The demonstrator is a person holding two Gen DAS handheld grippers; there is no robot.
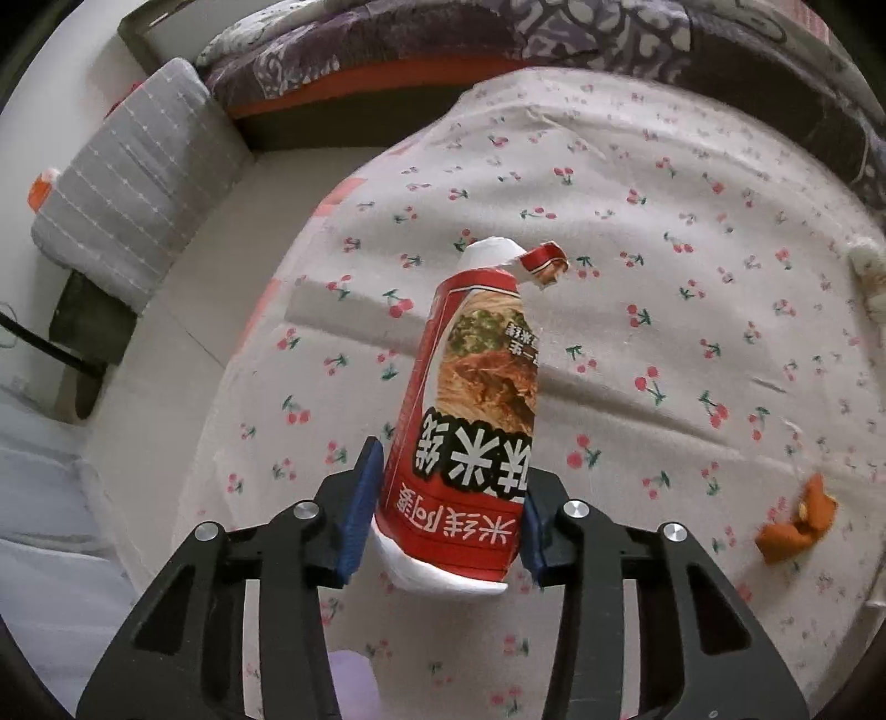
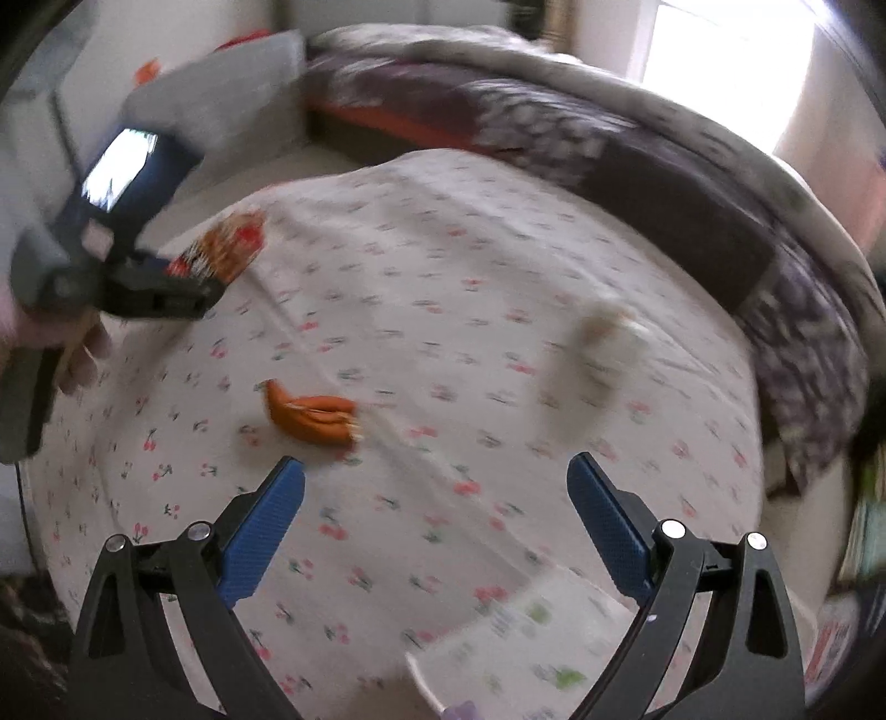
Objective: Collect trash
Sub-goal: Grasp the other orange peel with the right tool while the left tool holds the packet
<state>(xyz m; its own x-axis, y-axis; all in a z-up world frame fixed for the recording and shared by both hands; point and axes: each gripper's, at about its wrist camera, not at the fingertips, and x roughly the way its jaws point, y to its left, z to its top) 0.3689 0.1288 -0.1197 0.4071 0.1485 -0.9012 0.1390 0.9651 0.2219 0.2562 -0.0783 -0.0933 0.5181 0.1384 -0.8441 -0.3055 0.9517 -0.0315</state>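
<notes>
A: Left gripper (image 1: 451,515) status?
B: Clamped on red noodle packet (image 1: 476,421). Blue pads (image 1: 362,515) pressed against both sides of packet, near its lower white end. Packet raised above the cherry-print sheet (image 1: 637,183), torn upper end pointing away from camera.

A: Right gripper (image 2: 434,520) status?
B: Fingers spread wide apart, nothing between pads. Suspended above the sheet, pointing down at it. View blurred.

A: Items nearest right gripper?
B: White printed wrapper (image 2: 531,637), lying on the sheet just below the jaws, partly under right finger. Small purple item at lower frame edge; identity not determinable.

A: Next item outward on the sheet?
B: Orange peel (image 2: 310,415), resting on the sheet just beyond left finger of right gripper. Same peel visible in left wrist view, to the right of the held packet, well apart from it.

A: Further out?
B: Pale crumpled scrap (image 2: 598,343), on the sheet beyond the peel and to its right. Too blurred to identify material.

A: Position of left gripper in right wrist view?
B: At far left edge of the sheet, packet showing at its tip, held by a hand (image 2: 77,354).

A: Beyond the sheet?
B: Dark patterned quilt (image 1: 554,33) bunched along far edge of the sheet. Grey striped cushion (image 1: 127,183) to the left of the sheet, off it, over pale floor.
</notes>
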